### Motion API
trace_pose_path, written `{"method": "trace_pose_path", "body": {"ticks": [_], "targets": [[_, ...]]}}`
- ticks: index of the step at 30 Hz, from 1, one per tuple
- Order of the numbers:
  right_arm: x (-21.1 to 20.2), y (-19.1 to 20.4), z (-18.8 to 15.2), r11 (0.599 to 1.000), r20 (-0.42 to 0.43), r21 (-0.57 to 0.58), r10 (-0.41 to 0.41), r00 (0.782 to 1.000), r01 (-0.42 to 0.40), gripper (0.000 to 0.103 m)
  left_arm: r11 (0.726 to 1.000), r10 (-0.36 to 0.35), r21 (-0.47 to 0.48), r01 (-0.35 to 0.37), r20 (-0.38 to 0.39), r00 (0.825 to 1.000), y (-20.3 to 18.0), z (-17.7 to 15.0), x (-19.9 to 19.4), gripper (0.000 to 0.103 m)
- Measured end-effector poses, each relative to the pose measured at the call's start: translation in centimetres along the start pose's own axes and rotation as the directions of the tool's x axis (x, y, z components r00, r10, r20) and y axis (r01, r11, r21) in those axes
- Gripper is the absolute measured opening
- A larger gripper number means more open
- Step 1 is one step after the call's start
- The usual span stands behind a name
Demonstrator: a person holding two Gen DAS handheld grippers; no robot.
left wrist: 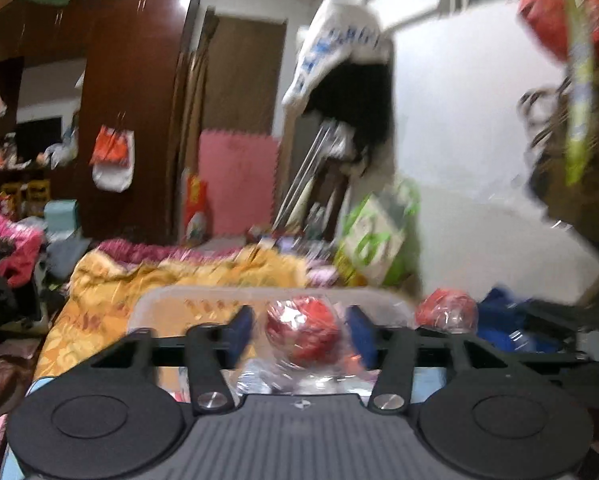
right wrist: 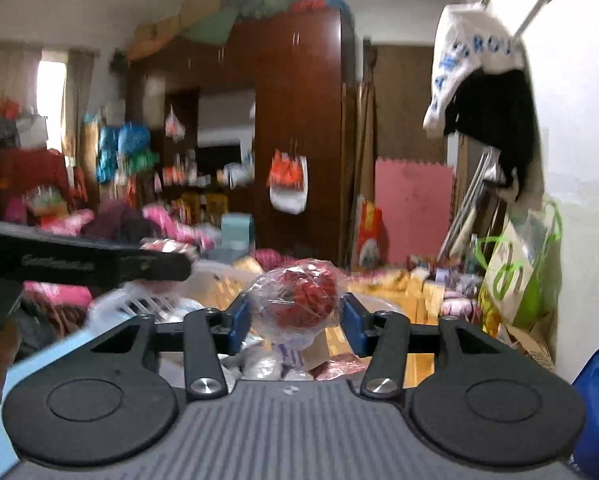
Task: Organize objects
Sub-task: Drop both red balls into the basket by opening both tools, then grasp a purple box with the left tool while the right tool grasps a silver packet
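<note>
Though blurred, hanging bag (right wrist: 473,66) reads "ANGROU".

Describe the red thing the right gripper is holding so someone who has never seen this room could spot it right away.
Start at the tall dark brown wardrobe, then come down over the orange-yellow bedspread to the right gripper. Between its blue fingers sits a red ball in crinkled clear plastic wrap. Unlike the bags and bundles lying below, it is pinched and held up.

Dim indoor light, heavy motion blur, fisheye-bent edges, glare on the wardrobe (left wrist: 139,80).
</note>
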State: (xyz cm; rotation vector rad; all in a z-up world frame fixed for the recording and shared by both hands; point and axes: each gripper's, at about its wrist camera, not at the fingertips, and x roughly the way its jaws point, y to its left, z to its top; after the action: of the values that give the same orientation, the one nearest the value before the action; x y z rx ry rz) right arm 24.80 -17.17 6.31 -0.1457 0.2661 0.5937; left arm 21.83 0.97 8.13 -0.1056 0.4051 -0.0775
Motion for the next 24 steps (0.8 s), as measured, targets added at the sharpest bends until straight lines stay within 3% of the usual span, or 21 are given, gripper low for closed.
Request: {"method": "trace_pose_path", "body": {"ticks": [1, 3, 5, 7, 11, 15, 18, 21, 23, 24], "targets": [[0.5, 0.1, -0.3, 0.999, -0.007, -0.012, -0.029, 1.0, 0.029, 0.081, 0.999, 0.042, 0.011, -0.041, -0.043, 0.998, 0.0, -0.1, 1.4, 0.08], [0.4, 0.2, -1.0, 0.999, -0.021, -0.026, -0.041, 0.999, 0.041, 0.085, 0.994, 0.109, 0.002, -0.109, -0.064, 0.992, 0.2, -0.9, 2.2, 0.08], [-1.2, 0.2, -1.9, 1.0, -0.007, -0.021, 0.003, 1.0, -0.003, 0.088, 0.996, 0.084, -0.008, -0.084, -0.031, 0.996, 0.5, -1.8, 0.7, 0.08], [-3.6, 0.3, -3.1, 0.999, 0.016, -0.021, 0.036, 0.999, -0.036, 0.103, 0.999, 0.045, -0.013, -0.044, 0.014, 0.999, 0.9, -3.3, -2.3, 0.08], [-6.3, 1.0, -6.4, 0.994, -0.008, -0.027, 0.105, 0.994, -0.105, 0.103, 1.0, -0.008, 0.01, 0.007, 0.083, 0.996, 1.0, -6.8, -7.3, 0.089], [-2.8, 1.8, -9.1, 0.981, -0.165, 0.009, 0.191, 0.968, -0.192, 0.103, 1.0, -0.003, 0.03, 0.004, -0.023, 1.0, 1.5, -10.4, -6.4, 0.089], [0.1, 3.4, -10.4, 0.981, -0.257, -0.037, 0.176, 0.95, -0.191, 0.098, 0.999, -0.033, -0.016, 0.032, -0.077, 0.996, 2.9, -11.9, -5.0, 0.089], [1.2, 4.1, -11.1, 0.973, -0.289, -0.014, 0.217, 0.932, -0.231, 0.09, 0.999, -0.044, -0.035, 0.04, -0.1, 0.994, 3.6, -12.8, -4.4, 0.089], [1.4, 4.1, -11.2, 0.971, -0.304, -0.006, 0.227, 0.925, -0.24, 0.071, 0.999, -0.044, -0.032, 0.041, -0.107, 0.993, 3.4, -13.0, -4.2, 0.089], [1.4, 4.1, -11.4, 0.972, -0.313, -0.009, 0.219, 0.924, -0.233, 0.05, 0.999, -0.047, -0.029, 0.044, -0.113, 0.992, 3.3, -13.1, -4.1, 0.089]]}}
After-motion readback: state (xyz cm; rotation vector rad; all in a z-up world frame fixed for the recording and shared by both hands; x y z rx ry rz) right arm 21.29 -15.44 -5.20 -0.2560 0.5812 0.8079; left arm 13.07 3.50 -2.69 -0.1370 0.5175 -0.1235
